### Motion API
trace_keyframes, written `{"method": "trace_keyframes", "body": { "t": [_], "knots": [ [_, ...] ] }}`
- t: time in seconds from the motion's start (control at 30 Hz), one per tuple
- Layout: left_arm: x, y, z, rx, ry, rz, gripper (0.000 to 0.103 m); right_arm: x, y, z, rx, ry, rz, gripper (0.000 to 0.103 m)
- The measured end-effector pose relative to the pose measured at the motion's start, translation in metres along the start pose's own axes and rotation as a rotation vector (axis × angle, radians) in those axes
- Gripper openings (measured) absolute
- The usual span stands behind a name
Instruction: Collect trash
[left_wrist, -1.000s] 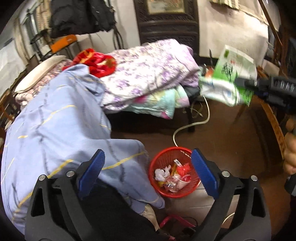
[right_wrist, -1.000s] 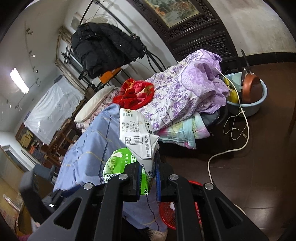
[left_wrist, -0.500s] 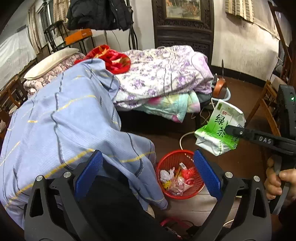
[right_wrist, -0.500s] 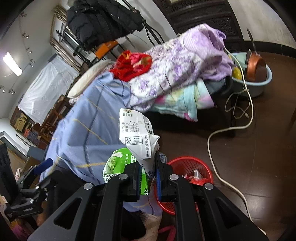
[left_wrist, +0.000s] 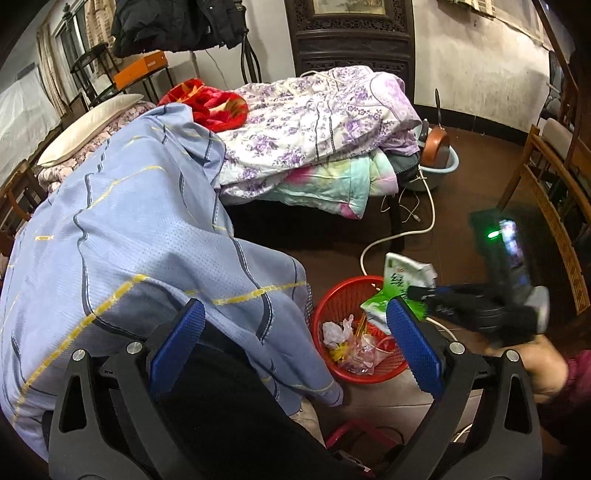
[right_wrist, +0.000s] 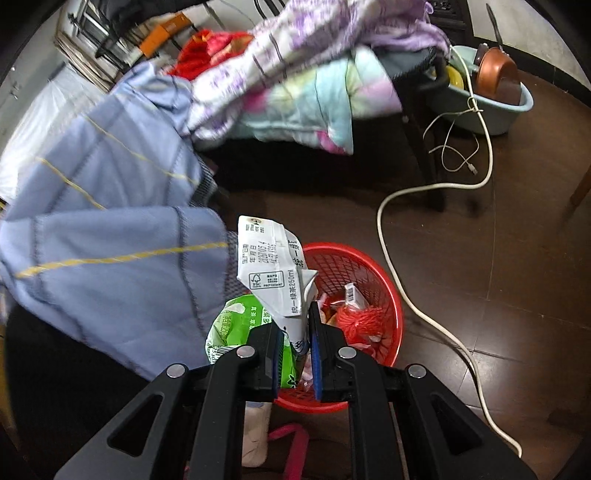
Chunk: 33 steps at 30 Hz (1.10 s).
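Observation:
A crushed green and white drink carton (right_wrist: 269, 273) is clamped in my right gripper (right_wrist: 295, 350), which is shut on it just above the near rim of a red mesh trash basket (right_wrist: 373, 273). In the left wrist view the carton (left_wrist: 400, 280) hangs over the basket (left_wrist: 340, 299), which holds wrappers and other scraps. My left gripper (left_wrist: 295, 350) is open and empty, held above the blue bedsheet (left_wrist: 129, 229) to the left of the basket.
A bed piled with quilts (left_wrist: 314, 122) stands behind the basket. A white cable (right_wrist: 399, 258) snakes over the dark floor to the right. A blue basin with a pan (right_wrist: 491, 99) sits at the back right. Wooden chairs (left_wrist: 554, 192) stand on the right.
My right gripper has come down and forward with the carton, from high over the bed to just above the basket. The left gripper has shifted only slightly.

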<state>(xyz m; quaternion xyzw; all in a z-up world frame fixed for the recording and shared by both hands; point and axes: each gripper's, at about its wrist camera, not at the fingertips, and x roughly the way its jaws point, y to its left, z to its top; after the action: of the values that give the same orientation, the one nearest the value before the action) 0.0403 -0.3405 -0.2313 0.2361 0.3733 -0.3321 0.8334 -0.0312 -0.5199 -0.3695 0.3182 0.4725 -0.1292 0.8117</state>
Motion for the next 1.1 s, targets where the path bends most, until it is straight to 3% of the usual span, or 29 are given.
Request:
{"method": "trace_keyframes", "body": {
  "t": [0.13, 0.17, 0.23, 0.33, 0.73, 0.93, 1.1],
  "knots": [
    [0.002, 0.004, -0.001, -0.014, 0.004, -0.015, 0.095, 0.053, -0.002, 0.002, -0.022, 0.079, -0.049, 0.017],
    [0.002, 0.004, -0.001, -0.016, 0.008, -0.015, 0.095, 0.062, -0.004, 0.001, -0.027, 0.098, -0.071, 0.028],
    [0.003, 0.005, -0.002, -0.017, 0.014, -0.009, 0.095, 0.077, -0.009, -0.004, -0.012, 0.136, -0.113, 0.033],
    [0.001, 0.006, -0.002, -0.017, 0.014, -0.007, 0.095, 0.048, -0.009, -0.007, 0.002, 0.089, -0.052, 0.033],
    [-0.007, -0.014, 0.000, 0.054, 0.002, -0.007, 0.095, -0.090, 0.020, 0.008, -0.172, -0.044, -0.070, 0.033],
    [-0.010, -0.017, 0.004, 0.069, -0.026, -0.051, 0.095, -0.151, 0.046, 0.022, -0.192, -0.110, -0.093, 0.045],
    [-0.009, -0.013, 0.004, 0.047, -0.024, -0.098, 0.095, -0.174, 0.058, 0.017, -0.198, -0.070, -0.163, 0.053]
  ]
}}
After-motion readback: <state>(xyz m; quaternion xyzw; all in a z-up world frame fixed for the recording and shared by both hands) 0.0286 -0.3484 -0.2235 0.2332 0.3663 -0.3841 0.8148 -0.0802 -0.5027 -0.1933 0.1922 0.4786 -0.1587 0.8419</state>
